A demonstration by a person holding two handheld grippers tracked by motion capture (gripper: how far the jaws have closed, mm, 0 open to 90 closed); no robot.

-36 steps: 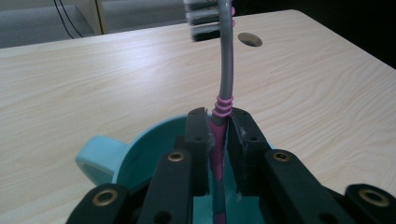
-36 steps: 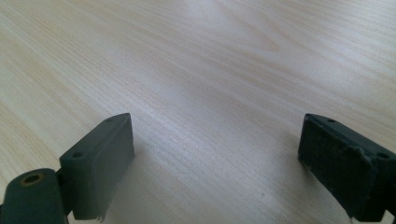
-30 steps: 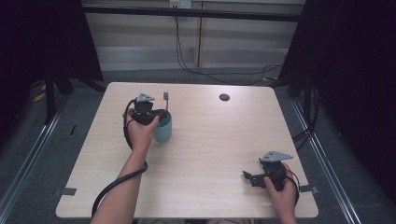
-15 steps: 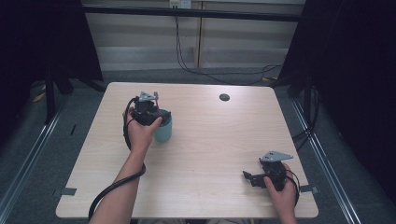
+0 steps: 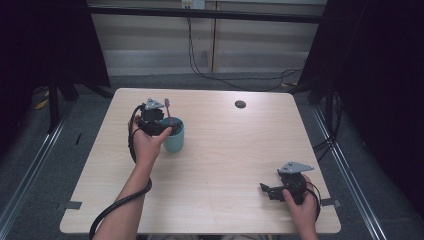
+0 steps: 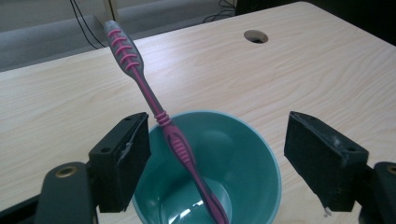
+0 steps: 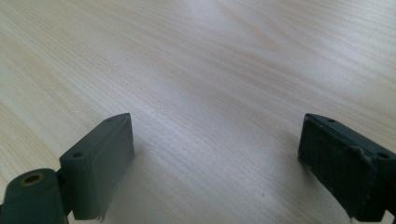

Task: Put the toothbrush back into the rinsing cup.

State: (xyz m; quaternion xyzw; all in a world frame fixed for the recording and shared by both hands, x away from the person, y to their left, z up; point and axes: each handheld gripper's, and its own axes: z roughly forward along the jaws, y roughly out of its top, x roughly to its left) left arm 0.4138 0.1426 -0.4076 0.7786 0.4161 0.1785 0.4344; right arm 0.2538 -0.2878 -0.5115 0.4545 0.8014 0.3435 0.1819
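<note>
Toothbrush stands tilted in teal cup on counter, handle up, leaning on rim. Left tongs over cup, jaws just opened wide, brush between them w/o pinch. Right tongs spread, nothing between, low over bare counter.

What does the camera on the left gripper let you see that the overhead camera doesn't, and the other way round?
The left gripper view looks down into the teal cup: the pink toothbrush runs to the bottom, leaning on the rim, with the left gripper open around it, its jaws having just been opening.

The high view takes in the whole table, the person's forearms, and the right gripper resting far from the cup.

Both show the cup, the toothbrush, the wooden table top and the round hole in it.
</note>
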